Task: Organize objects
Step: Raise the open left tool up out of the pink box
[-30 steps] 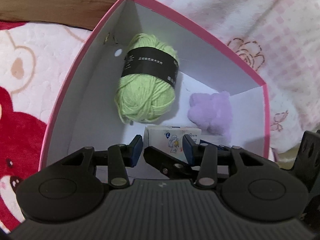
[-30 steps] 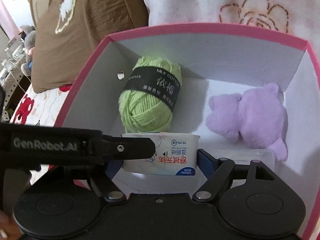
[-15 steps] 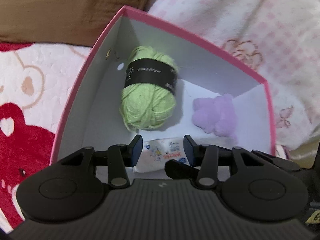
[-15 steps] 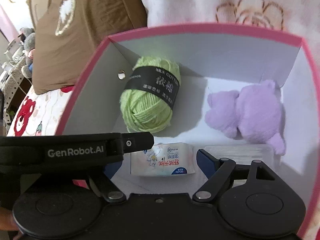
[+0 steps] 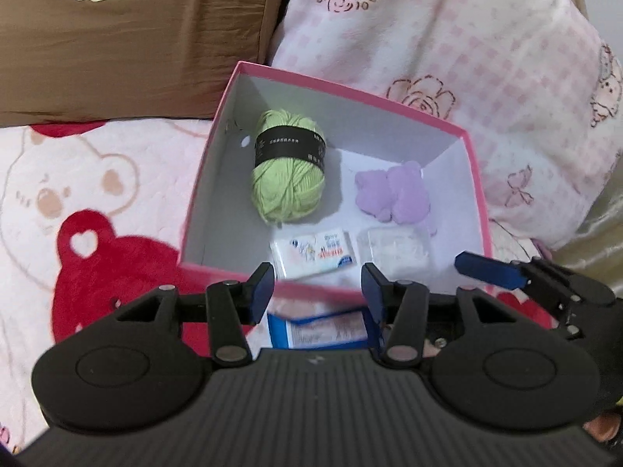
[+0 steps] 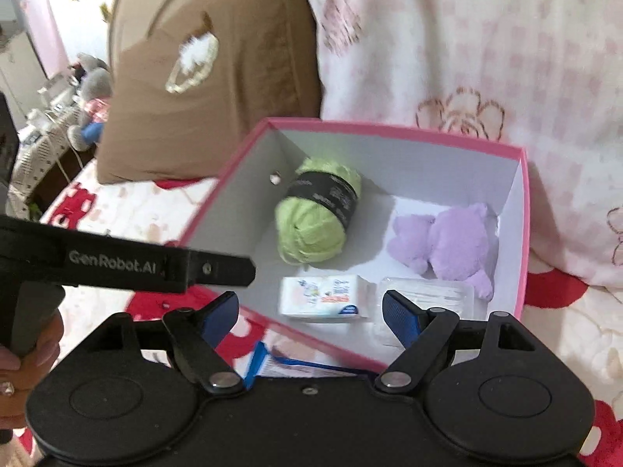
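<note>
A pink box (image 5: 342, 89) (image 6: 389, 128) with a white inside sits on the bed. In it lie a green yarn ball (image 5: 288, 171) (image 6: 315, 218), a purple plush toy (image 5: 393, 194) (image 6: 447, 241), a white tissue pack (image 5: 313, 253) (image 6: 325, 297) and a clear plastic packet (image 5: 395, 247) (image 6: 428, 295). My left gripper (image 5: 317, 286) is open and empty above the box's near wall. My right gripper (image 6: 311, 311) is open and empty, also above the near side. A blue-edged pack (image 5: 319, 330) (image 6: 288, 366) lies on the blanket just in front of the box.
A brown pillow (image 5: 136, 31) (image 6: 218, 70) lies behind the box on the left, a pink-checked quilt (image 5: 447, 39) (image 6: 467, 46) behind it on the right. The bear-print blanket (image 5: 78, 202) covers the bed. The other gripper shows in each view (image 5: 545, 284) (image 6: 117, 264).
Both grippers have pulled back and up out of the box. The tissue pack, held between the right fingers a second ago, now lies free on the box floor.
</note>
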`<state>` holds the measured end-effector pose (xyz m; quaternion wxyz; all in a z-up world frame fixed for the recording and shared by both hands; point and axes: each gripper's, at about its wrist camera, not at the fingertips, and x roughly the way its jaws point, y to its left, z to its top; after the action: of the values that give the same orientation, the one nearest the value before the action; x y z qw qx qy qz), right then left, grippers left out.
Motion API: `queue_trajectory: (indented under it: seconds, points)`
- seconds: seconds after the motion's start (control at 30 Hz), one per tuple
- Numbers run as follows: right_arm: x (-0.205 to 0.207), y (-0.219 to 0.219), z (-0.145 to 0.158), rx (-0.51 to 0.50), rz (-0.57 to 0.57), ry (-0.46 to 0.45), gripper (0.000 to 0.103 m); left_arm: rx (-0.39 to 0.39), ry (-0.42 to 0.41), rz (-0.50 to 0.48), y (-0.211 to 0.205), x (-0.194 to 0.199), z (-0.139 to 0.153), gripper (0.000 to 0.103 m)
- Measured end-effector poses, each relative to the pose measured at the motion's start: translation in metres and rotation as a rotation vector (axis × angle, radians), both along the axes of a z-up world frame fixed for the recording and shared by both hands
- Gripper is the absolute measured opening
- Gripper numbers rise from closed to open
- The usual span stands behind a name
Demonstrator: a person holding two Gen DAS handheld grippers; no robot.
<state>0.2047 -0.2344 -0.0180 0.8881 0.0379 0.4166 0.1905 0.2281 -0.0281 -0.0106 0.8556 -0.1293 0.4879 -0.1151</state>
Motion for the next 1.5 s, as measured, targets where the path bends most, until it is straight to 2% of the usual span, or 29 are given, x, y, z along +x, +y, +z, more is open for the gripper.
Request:
queue_trajectory:
  seconds: [0.1,0.17,0.33,0.5,0.63,1.0,1.13,1.23,1.37,1.5]
  points:
    - [-0.018,-0.003,0.014,0.005,0.013,-0.028,0.085,-0.012,-0.015,0.0,0.007,-0.012,0.013,0.05]
    - [-0.029,-0.006,0.025,-0.001,0.013,-0.056,0.085,0.004,-0.043,0.002,0.012,-0.022,0.024,0.05]
    - [-0.051,-0.012,0.046,-0.024,0.02,-0.067,0.085,0.035,-0.049,-0.029,0.019,-0.039,0.044,0.05]
    - [-0.068,-0.017,0.05,-0.02,0.005,-0.082,0.085,0.051,-0.112,-0.071,0.016,-0.063,0.065,0.053]
    - [-0.084,-0.018,0.054,0.005,0.009,-0.088,0.085,0.067,-0.122,-0.114,0.009,-0.081,0.074,0.056]
    - [-0.128,-0.009,0.074,-0.025,0.04,-0.133,0.085,0.043,-0.134,-0.138,0.019,-0.115,0.081,0.061]
    - [-0.146,-0.014,0.073,0.024,0.022,-0.113,0.087,0.064,-0.176,-0.154,0.02,-0.129,0.088,0.061]
    - [-0.158,-0.013,0.072,0.022,0.01,-0.114,0.087,0.048,-0.173,-0.162,0.022,-0.136,0.091,0.061]
    - [-0.169,-0.012,0.074,0.019,0.017,-0.111,0.09,0.05,-0.166,-0.17,0.022,-0.144,0.085,0.062]
    - [-0.175,-0.007,0.07,-0.047,0.008,-0.14,0.092,0.078,-0.136,-0.154,0.021,-0.15,0.072,0.062]
